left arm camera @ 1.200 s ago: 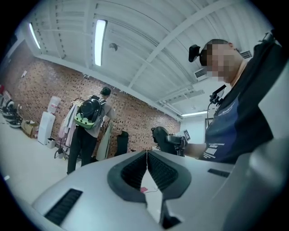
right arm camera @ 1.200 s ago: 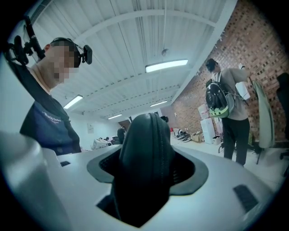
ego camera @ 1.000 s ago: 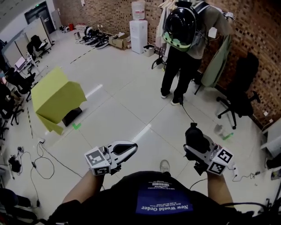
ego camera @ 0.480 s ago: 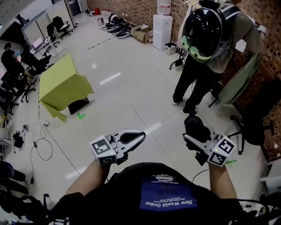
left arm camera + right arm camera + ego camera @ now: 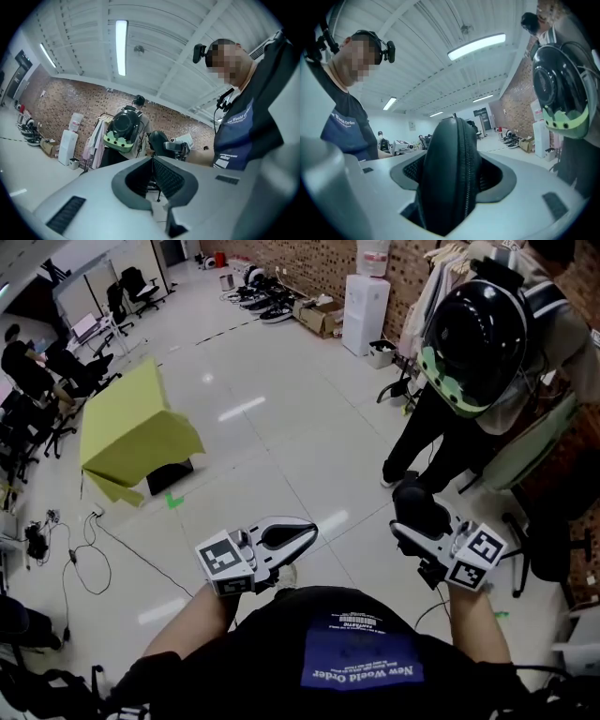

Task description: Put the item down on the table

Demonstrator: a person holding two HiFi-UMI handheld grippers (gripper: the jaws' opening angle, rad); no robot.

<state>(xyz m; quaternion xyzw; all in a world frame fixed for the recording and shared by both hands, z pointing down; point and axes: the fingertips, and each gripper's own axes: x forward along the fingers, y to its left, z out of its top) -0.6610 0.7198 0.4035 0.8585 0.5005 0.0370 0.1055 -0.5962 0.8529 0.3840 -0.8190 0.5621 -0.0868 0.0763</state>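
My right gripper (image 5: 409, 527) is shut on a black zippered case (image 5: 417, 506), held upright in front of my chest. In the right gripper view the case (image 5: 449, 173) fills the gap between the jaws, zip edge facing the camera. My left gripper (image 5: 306, 534) is shut with nothing in it; in the left gripper view its jaws (image 5: 152, 160) meet at the tips. A table under a yellow-green cloth (image 5: 131, 423) stands across the floor to the far left, well away from both grippers.
A person with a black and green hard-shell backpack (image 5: 476, 345) stands close at the right front. Behind them are hanging clothes and an office chair (image 5: 553, 521). Cables (image 5: 66, 549) lie on the floor at left, and a water dispenser (image 5: 364, 306) stands by the brick wall.
The view has moved forward over the floor: the person with the backpack is nearer and further right, and the yellow-green table has shifted slightly. Both grippers keep their pose, the case still held.
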